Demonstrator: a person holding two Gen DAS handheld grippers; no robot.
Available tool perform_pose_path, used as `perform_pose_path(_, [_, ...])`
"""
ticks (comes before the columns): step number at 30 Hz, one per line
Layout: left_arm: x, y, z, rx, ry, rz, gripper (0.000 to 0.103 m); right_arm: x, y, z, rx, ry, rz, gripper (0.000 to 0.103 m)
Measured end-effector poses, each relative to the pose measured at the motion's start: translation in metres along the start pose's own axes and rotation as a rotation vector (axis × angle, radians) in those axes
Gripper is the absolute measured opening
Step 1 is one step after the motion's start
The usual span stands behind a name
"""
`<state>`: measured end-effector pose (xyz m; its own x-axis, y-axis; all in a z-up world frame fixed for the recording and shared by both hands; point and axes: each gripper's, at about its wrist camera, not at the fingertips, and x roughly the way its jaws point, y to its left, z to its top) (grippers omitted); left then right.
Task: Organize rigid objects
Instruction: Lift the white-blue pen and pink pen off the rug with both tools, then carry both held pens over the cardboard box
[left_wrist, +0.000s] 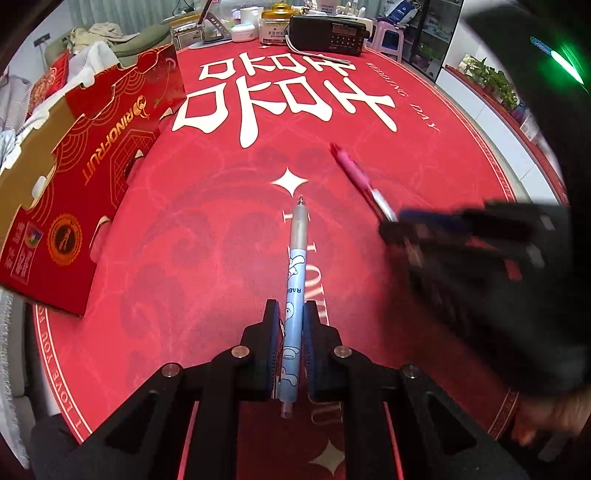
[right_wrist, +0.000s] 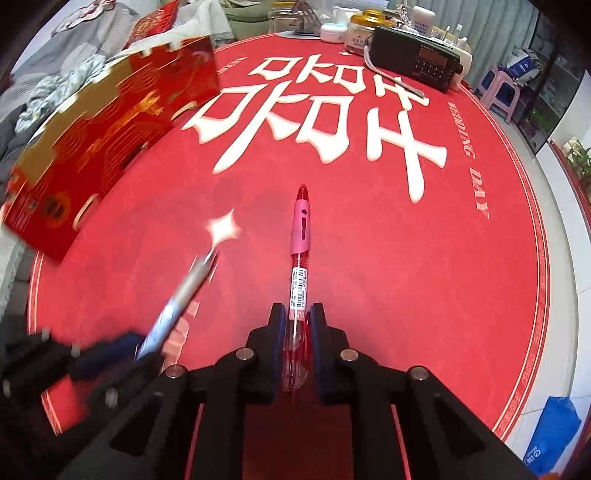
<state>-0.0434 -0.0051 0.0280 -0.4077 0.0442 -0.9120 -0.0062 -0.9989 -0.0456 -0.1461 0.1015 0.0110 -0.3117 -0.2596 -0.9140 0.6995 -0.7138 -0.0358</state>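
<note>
Blue pen (left_wrist: 293, 295) pinched near its back end between the fingers (left_wrist: 272, 332) of the left gripper (left_wrist: 291, 314), tip pointing forward and down toward the white star (left_wrist: 289, 181) printed on the red tablecloth (left_wrist: 207, 236); lifted clear of the cloth, judging by the way it juts straight out along the fingers. Red pen (right_wrist: 300, 266) clamped likewise in the right gripper (right_wrist: 299, 317), pink grip end leading, just to the right of the star in that gripper's own view. Both pens gripped low on the barrel, probably so the long free end can be aimed into a container. Red cardboard box (left_wrist: 74, 177) standing open, left of the star and well apart from both pens; likely the place meant for them, since nothing else nearby looks fit to hold them. Black radio (left_wrist: 328, 35) and jars far beyond the star at the table's back edge, out of the way. Next move, at a guess: a swing left toward the box.
</note>
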Motion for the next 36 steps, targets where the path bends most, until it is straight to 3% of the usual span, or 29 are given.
perform_pose_path(3, [-0.007, 0.002, -0.016, -0.033, 0.010, -0.032, 0.013, -0.017, 0.006, -0.037, 0.004, 0.011, 0.047, 0.015])
perform_pose_path(6, [-0.014, -0.004, -0.030, -0.032, 0.018, -0.017, 0.013, -0.030, 0.008, -0.062, 0.036, 0.040, 0.099, 0.015])
perform_pose_path(12, [-0.017, -0.007, -0.034, -0.043, 0.023, -0.007, 0.013, -0.036, 0.015, -0.067, 0.041, 0.038, 0.131, 0.014])
perform_pose_path(25, [-0.037, 0.000, -0.026, -0.057, -0.034, 0.046, 0.013, -0.065, 0.024, -0.044, 0.046, -0.066, 0.155, 0.014])
perform_pose_path(36, [-0.070, 0.035, -0.002, -0.158, -0.109, 0.075, 0.013, -0.094, 0.042, -0.008, 0.006, -0.152, 0.162, 0.014])
